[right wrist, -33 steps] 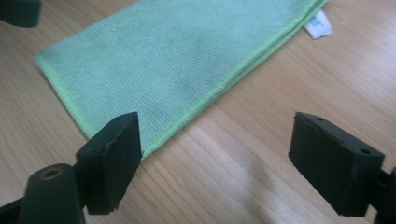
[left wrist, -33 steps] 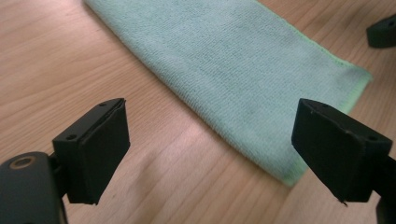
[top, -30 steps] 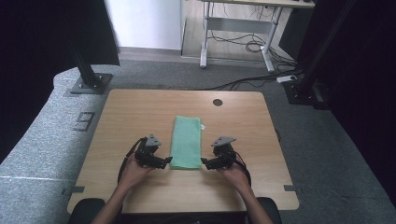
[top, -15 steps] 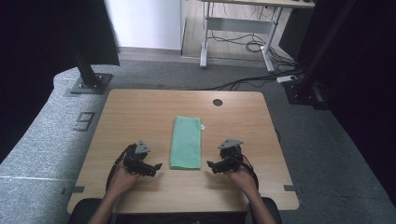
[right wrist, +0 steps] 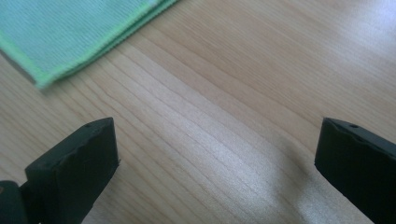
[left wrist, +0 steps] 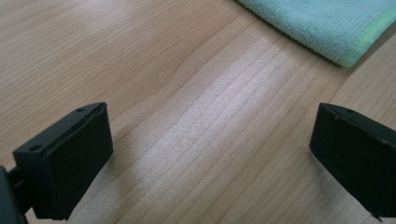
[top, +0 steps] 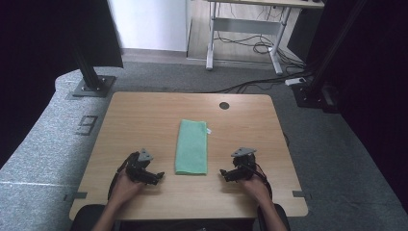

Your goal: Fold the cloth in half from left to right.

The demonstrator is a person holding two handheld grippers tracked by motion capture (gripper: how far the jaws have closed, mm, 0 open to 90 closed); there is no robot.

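Folded cloth lies between two spread tongs on the bench.

Left tongs (top: 153,176) rest on the bench (top: 144,115) just left of the cloth's near-left corner, jaws wide apart, just opened further, with bare wood between them; from here the cloth (top: 192,153) lies to the right and slightly ahead. The cloth sits mid-bench, flat, its long axis running away from the person, short near edge facing them. Right tongs (top: 227,174) mirror this just right of the near-right corner, jaws also wide, lately opening, pinching nothing; the cloth lies to their left. Both hands seem about equally near. Open wood surrounds the cloth on every side, with the bench's near edge close behind the hands.
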